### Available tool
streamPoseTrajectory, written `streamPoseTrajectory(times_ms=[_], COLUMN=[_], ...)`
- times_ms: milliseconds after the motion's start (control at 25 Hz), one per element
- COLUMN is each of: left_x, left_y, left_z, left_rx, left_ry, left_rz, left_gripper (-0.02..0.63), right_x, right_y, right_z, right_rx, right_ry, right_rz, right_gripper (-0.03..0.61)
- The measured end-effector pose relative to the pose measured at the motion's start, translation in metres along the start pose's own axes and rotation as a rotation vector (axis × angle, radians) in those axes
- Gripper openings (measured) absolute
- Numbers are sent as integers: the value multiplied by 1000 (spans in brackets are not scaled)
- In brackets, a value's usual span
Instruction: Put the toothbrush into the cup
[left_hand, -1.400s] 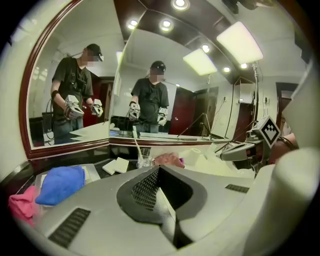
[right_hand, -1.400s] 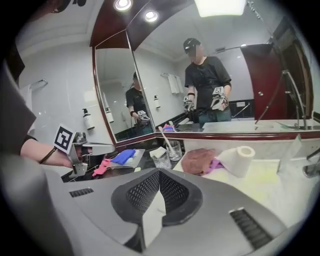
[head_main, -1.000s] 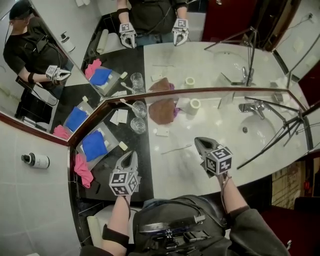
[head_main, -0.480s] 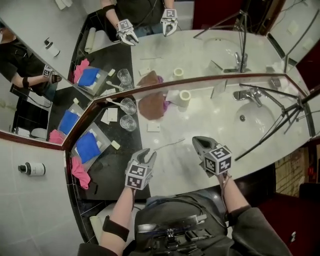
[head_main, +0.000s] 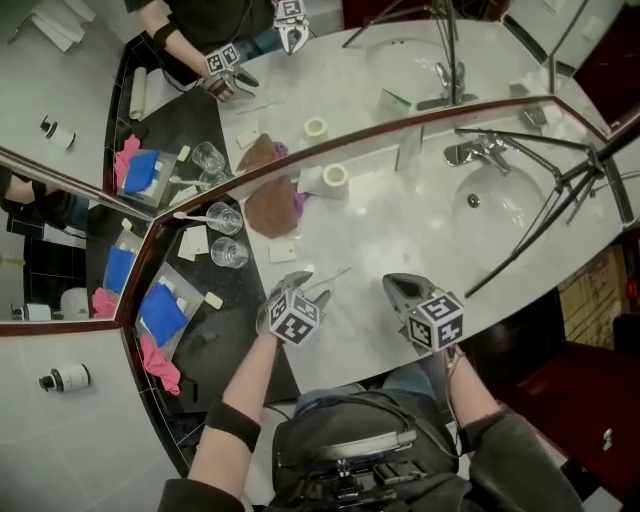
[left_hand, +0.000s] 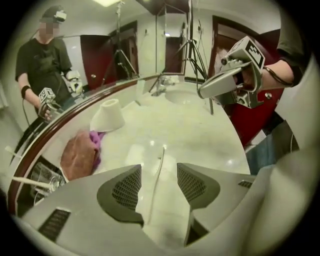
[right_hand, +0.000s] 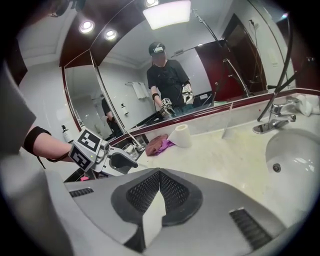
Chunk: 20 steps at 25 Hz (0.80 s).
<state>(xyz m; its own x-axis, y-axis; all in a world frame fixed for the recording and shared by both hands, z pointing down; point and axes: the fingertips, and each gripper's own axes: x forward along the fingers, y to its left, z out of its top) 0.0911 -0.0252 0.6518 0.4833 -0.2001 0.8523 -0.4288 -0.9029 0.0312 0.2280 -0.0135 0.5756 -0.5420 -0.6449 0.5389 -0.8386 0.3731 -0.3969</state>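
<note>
A thin white toothbrush (head_main: 331, 277) lies flat on the white marble counter (head_main: 400, 240); it also shows in the left gripper view (left_hand: 162, 154). My left gripper (head_main: 305, 286) (left_hand: 158, 168) points steeply down over its handle. Its jaws have just been opening and stand open on either side of the toothbrush, not pressing it. Two clear glass cups stand on the black counter at the left: one (head_main: 229, 252) is empty and the other (head_main: 224, 217) holds a white stick. My right gripper (head_main: 391, 282) (right_hand: 159, 173) hovers shut and empty to the right of the toothbrush.
A brown and purple cloth (head_main: 270, 210) and a toilet roll (head_main: 335, 178) lie beyond the toothbrush by the mirror. The sink basin (head_main: 490, 212), faucet (head_main: 478, 152) and black tripod legs (head_main: 540, 235) fill the right. A blue cloth (head_main: 160, 312) and pink cloth (head_main: 160, 357) lie at the left.
My left gripper swung right from over the black counter to the white one, tipped downward, and its jaws opened around the toothbrush. The right gripper shifted a little and stayed shut.
</note>
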Motion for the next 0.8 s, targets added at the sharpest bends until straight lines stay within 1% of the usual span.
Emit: streamPoseTrajectory(times_ms=[160,280,400,600,720,800], left_x=[32,54,67,79,83,83], left_y=[-7,-11,-11,-9,-5,-6], left_z=[-2,-12,-19,-32,-36,-35], left_rx=[124,185,230,247,243,240], left_ry=[114,182,224,296,324,336], left_rz=[-58,-85,-87,-104,-109,-126], left_gripper=[229,222,221,215,177,172], right_x=[-9,-14,-18,-21,-21,-21], right_y=[-16,-26,-34,-45,-48,-49], right_z=[-14,-23,-31,-42,-45,-45], right_rx=[38,60,80,106,114,118], right_ry=[0,-1,-1,3,4,6], right_rz=[-26,-40,-52,-62,-64,-66], right_gripper=[21,21,20,20,21,21])
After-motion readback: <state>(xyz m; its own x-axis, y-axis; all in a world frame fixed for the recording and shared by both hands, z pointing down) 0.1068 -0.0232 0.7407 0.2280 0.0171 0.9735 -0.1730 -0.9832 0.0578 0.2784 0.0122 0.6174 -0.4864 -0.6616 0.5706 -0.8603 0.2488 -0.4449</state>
